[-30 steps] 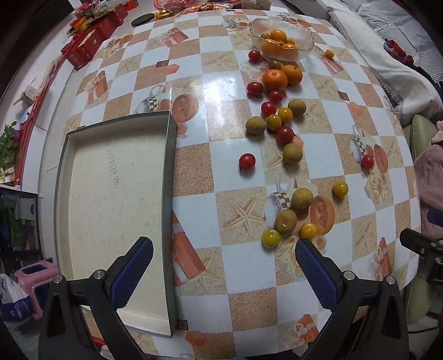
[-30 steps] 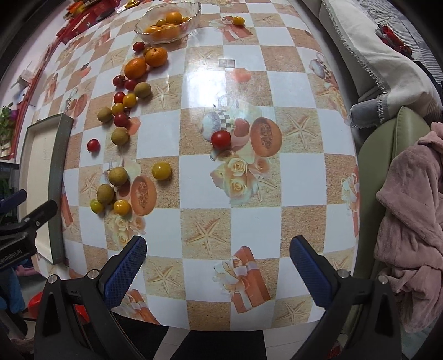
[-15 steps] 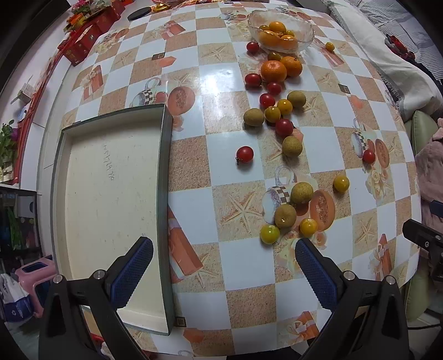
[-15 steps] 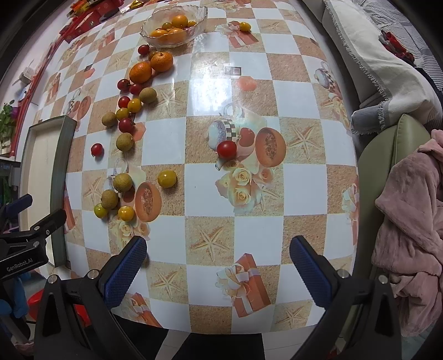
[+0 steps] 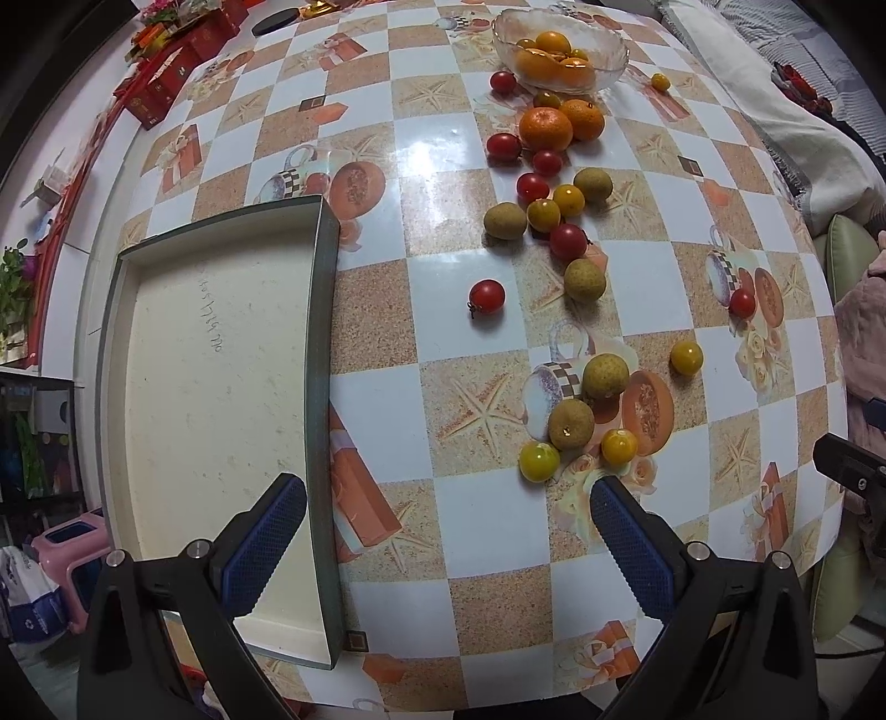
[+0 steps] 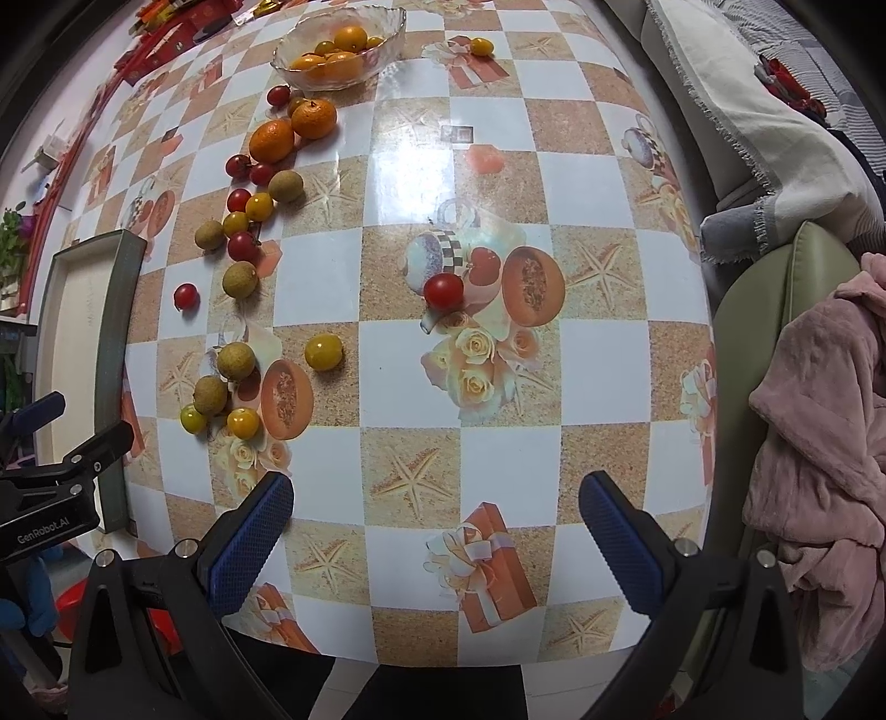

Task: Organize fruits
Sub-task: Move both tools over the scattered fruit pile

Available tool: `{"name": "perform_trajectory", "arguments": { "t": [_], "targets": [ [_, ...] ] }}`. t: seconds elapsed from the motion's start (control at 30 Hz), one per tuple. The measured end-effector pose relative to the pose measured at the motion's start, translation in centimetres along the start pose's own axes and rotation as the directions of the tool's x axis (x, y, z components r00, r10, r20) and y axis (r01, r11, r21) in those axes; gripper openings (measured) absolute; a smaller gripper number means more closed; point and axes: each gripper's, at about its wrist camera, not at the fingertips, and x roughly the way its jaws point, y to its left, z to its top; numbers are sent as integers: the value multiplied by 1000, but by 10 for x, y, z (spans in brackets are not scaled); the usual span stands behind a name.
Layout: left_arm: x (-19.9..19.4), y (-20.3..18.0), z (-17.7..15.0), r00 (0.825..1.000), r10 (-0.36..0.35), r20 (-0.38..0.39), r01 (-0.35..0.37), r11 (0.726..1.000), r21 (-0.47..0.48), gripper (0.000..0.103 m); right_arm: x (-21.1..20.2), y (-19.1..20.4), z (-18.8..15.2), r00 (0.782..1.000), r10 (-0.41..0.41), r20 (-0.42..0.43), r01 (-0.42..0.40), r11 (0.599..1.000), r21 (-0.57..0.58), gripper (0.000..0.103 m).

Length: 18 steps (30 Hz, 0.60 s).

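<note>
Rolling is the big worry, because every fruit on this worktop (image 5: 387, 343) is round and smooth. Both grippers hang above the near edge with nothing in them. The left gripper (image 5: 446, 545) has its jaws spread wide, and so does the right gripper (image 6: 434, 540).

A near bunch of fruit sits by the near edge: a yellow-green tomato (image 5: 538, 462), a yellow tomato (image 5: 619, 446) and two brown longans (image 5: 571, 423). They almost touch each other. If the jaws come down a bit crooked on one, they may bump its neighbour and send it rolling off the near edge. A hard squeeze could burst a soft tomato too.

A lone red tomato (image 6: 443, 289) lies in the middle of the worktop, and another red tomato (image 5: 487, 296) lies closer to the tray (image 5: 324, 310). More fruit trails toward the far edge, up to the glass bowl (image 5: 612, 52), which holds orange fruit.

The tray lies at the left edge, and I see nothing inside it. Its long side runs from the near edge toward the far edge. The fruits are balls, so they point no way at all.
</note>
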Motion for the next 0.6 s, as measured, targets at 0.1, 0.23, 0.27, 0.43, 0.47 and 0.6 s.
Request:
{"name": "perform_trajectory", "arguments": {
  "t": [0.1, 0.23, 0.27, 0.43, 0.47, 0.6],
  "targets": [
    [3, -1, 0, 1000, 1, -4, -1, 1000, -4, 103, 1, 0, -1, 1000, 1, -2, -1, 1000, -3, 103],
    [11, -5, 1, 1000, -8, -16, 7, 1000, -4, 103, 4, -1, -2, 1000, 6, -6, -6, 1000, -2, 103],
    [13, -6, 1, 1000, -15, -18, 15, 1000, -4, 103, 5, -1, -3, 1000, 7, -8, -7, 1000, -1, 103],
    [25, -14, 4, 999, -36, -27, 36, 999, -3, 103, 13, -5, -1, 1000, 11, -16, -10, 1000, 14, 103],
    [27, -16, 4, 999, -37, -26, 37, 999, -1, 103, 16, -7, 0, 1000, 12, -17, -12, 1000, 19, 103],
    [36, -24, 7, 999, -33, -16, 33, 999, 10, 103, 23, -13, 5, 1000, 15, -9, -14, 999, 40, 103]
  ]
}}
